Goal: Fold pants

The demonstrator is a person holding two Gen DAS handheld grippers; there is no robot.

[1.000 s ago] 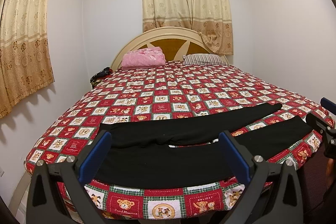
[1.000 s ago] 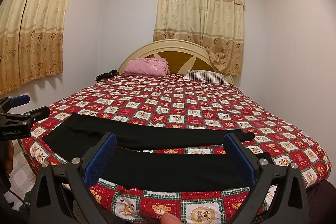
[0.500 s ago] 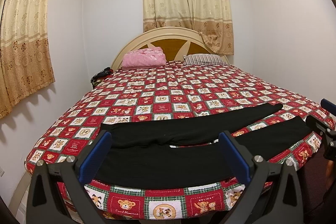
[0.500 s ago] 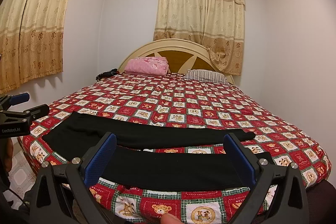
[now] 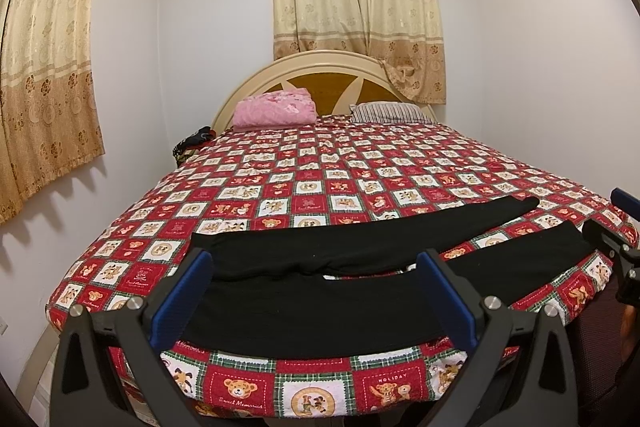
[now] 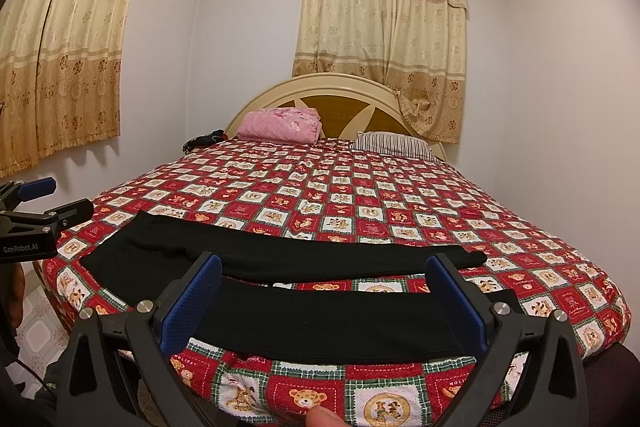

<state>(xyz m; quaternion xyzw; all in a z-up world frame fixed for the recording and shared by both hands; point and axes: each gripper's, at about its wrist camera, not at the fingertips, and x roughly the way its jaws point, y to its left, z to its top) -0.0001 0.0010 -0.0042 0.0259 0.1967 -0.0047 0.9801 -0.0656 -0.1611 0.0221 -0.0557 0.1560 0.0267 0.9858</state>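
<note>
Black pants (image 5: 320, 291): flat across the near edge of the bed (image 5: 360, 171), legs spread apart, lying on a red teddy-bear patchwork quilt (image 6: 360, 195). Left tongs (image 5: 316, 295): wide, empty, above the near leg. Right tongs (image 6: 324, 299): wide, empty, likewise. Pink folded blanket (image 5: 274, 107) and striped pillow (image 5: 388, 111): by the headboard (image 6: 332, 95).

Plain black pants (image 5: 320, 291), no print at all. Red, white and green checked bedspread (image 5: 304, 183) underneath, teddy bears in the squares. Pink floral blanket (image 5: 276, 107) and a dark-and-white striped pillow (image 5: 388, 113) up top. Cream headboard (image 6: 336, 87) with amber wood panels. Beige-and-gold flowered curtains (image 6: 384, 31). Black tongs with blue pads (image 5: 180, 297).
</note>
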